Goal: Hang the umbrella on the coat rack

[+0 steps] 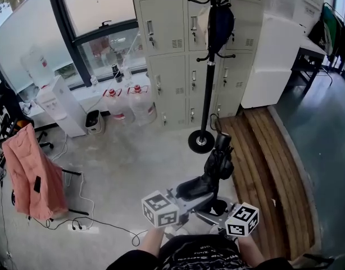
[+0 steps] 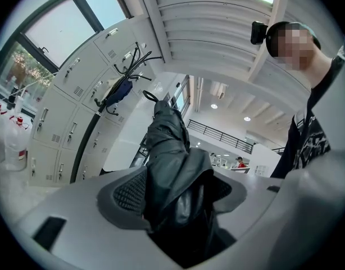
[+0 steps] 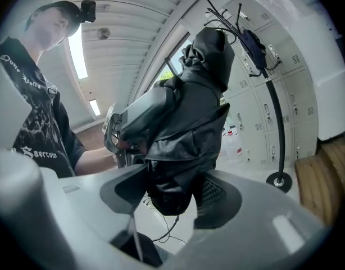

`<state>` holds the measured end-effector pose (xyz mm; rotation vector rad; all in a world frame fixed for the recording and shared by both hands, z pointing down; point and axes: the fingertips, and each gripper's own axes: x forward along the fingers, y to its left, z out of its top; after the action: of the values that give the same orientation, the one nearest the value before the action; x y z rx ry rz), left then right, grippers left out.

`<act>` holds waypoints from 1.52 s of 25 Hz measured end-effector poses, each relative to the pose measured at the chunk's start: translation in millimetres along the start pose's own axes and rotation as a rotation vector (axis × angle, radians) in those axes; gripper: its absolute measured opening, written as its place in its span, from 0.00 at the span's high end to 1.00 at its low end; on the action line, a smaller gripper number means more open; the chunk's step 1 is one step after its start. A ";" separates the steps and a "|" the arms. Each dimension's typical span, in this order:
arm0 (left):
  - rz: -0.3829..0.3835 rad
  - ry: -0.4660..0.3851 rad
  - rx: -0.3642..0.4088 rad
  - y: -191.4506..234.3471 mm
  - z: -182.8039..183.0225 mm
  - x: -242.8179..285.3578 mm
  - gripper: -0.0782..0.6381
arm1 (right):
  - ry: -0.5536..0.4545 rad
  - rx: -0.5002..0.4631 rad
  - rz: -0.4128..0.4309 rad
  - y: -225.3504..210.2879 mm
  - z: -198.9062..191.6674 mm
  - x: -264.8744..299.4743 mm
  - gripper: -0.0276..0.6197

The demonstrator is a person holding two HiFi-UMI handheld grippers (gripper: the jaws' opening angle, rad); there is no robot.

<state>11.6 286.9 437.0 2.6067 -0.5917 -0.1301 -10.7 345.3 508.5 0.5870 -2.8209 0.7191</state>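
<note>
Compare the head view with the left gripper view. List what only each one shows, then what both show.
Only the head view: the pink jacket on a stand at left, the water dispenser, the wooden platform and the coat rack's round base.
Only the left gripper view: the ceiling, a railing in the background and the camera on the person's head.
Both: the folded black umbrella, the coat rack with a dark bag hanging on it, and the lockers behind.
</note>
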 end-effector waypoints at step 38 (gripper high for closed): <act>0.219 -0.070 0.000 134.4 48.0 103.6 0.48 | 0.154 -0.044 0.089 -157.8 61.5 24.3 0.58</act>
<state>44.2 114.7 456.8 2.5253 -0.8966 -0.1519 28.5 179.9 528.0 0.3831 -2.7266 0.6838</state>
